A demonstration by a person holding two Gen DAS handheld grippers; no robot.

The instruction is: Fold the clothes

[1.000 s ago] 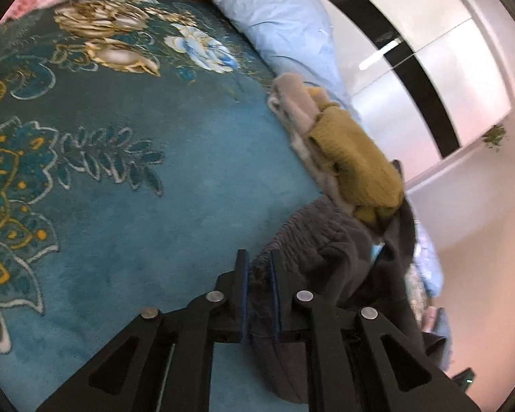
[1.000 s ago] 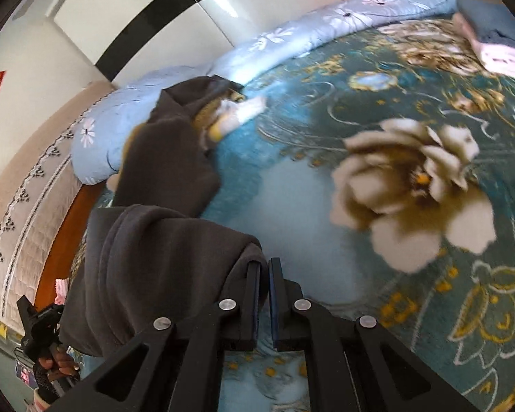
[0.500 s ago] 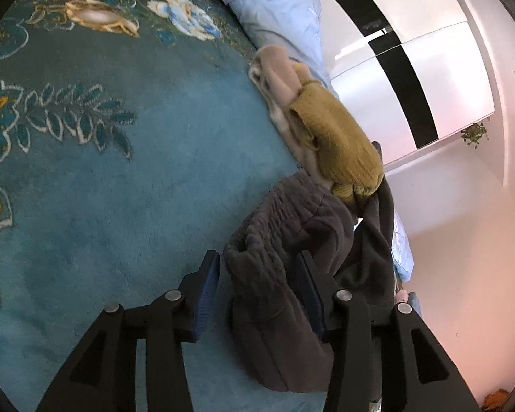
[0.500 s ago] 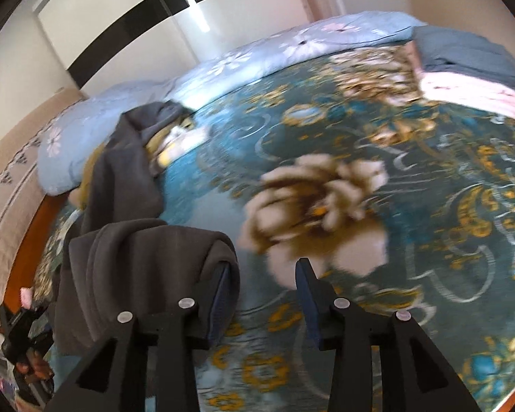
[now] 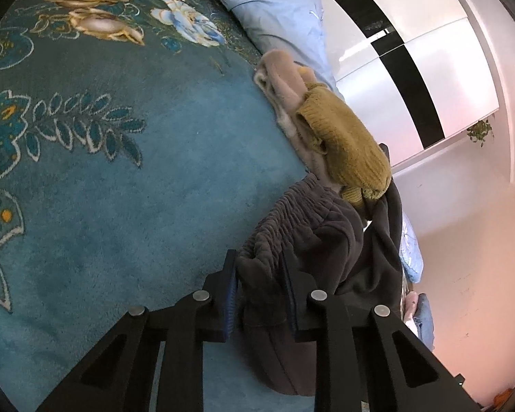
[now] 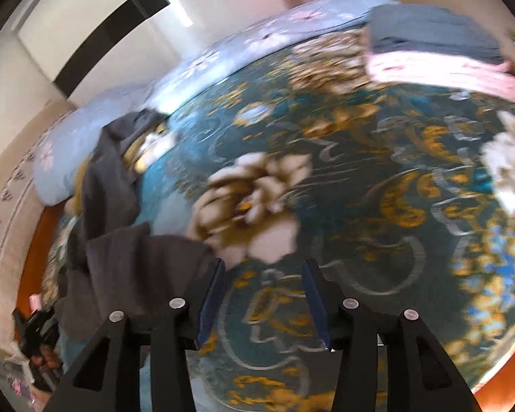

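A dark grey garment with a gathered waistband (image 5: 309, 226) lies bunched at the edge of the teal floral blanket (image 5: 120, 178). In the left wrist view my left gripper (image 5: 259, 274) has its jaws drawn in on the waistband, and the cloth fills the gap from pad to pad. The same grey garment (image 6: 137, 267) sits left of my right gripper (image 6: 262, 274), which is open with only blanket between its fingers. The cloth touches the outer side of the left finger (image 6: 213, 285). The right wrist view is blurred by motion.
A mustard knit (image 5: 343, 144) and a beige garment (image 5: 285, 75) are piled beyond the grey one, against a light blue quilt (image 5: 274, 7). A folded pink and grey-blue stack (image 6: 439, 65) rests at the blanket's far right. A hand holding the other gripper (image 6: 41, 336) shows at lower left.
Both grippers opened from the grey garment half a second ago. Since then the left jaws have narrowed on the waistband again. The right gripper stays open and has swung right, away from the cloth.
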